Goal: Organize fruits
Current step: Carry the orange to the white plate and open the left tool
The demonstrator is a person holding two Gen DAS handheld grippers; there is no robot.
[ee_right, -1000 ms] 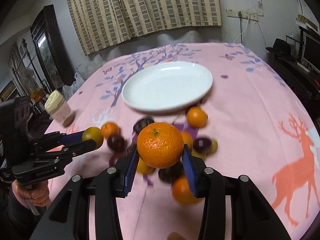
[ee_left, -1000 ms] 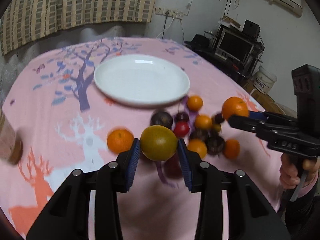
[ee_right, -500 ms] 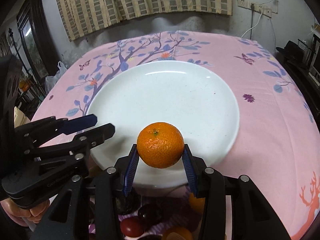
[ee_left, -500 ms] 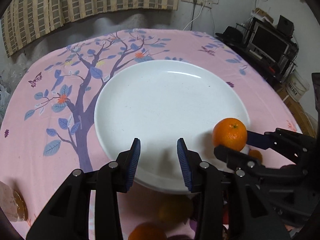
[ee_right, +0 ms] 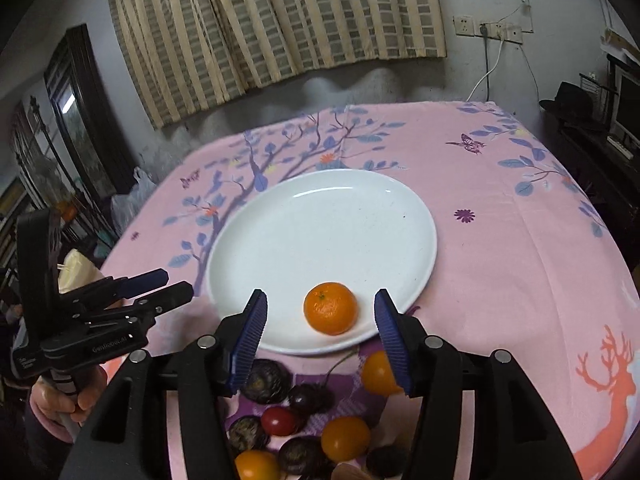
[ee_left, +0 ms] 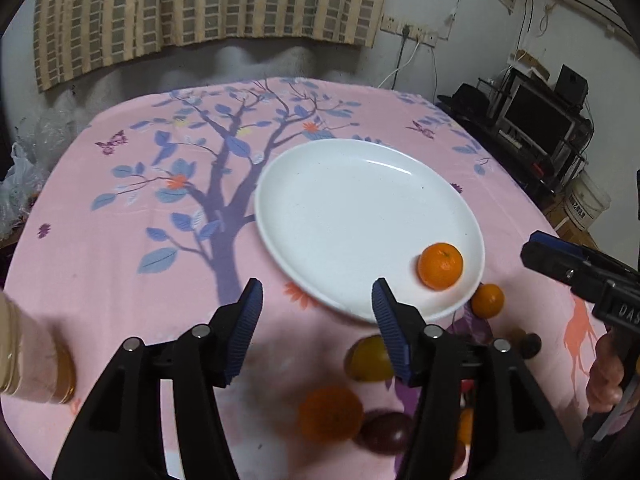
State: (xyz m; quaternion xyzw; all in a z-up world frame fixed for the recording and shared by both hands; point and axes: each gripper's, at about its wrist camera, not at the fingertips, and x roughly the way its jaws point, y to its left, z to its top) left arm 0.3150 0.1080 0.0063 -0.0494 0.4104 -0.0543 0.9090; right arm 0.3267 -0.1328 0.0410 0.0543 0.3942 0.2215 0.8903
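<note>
A white plate [ee_right: 320, 216] sits mid-table on a pink cloth [ee_right: 500, 240] printed with a tree and deer. One orange [ee_right: 330, 308] lies inside the plate near its front rim, resting on the white surface. The other fruit [ee_right: 304, 420] is heaped on the cloth just in front of the plate: oranges, dark round ones and a small red one; a yellowish fruit [ee_left: 368, 358] lies by the left gripper's right finger, partly hidden behind it. A jar [ee_left: 32, 360] stands on the cloth at the left edge of the left view, blurred. Beyond the table are a striped curtain [ee_right: 280, 28], a wall with sockets, and a desk with a screen [ee_left: 536, 120] on the right. The right gripper [ee_right: 320, 316] has just been opening; its jaws stand spread on either side of the orange, pads clear of it, nothing held. The left gripper [ee_left: 316, 304] has also just been opening; it hangs spread over the plate's front-left rim and the cloth, with nothing between its jaws. In each view the other gripper shows at the side, well apart. The plate's far half is bare, and the cloth left, right and behind it lies open to the table edges.
</note>
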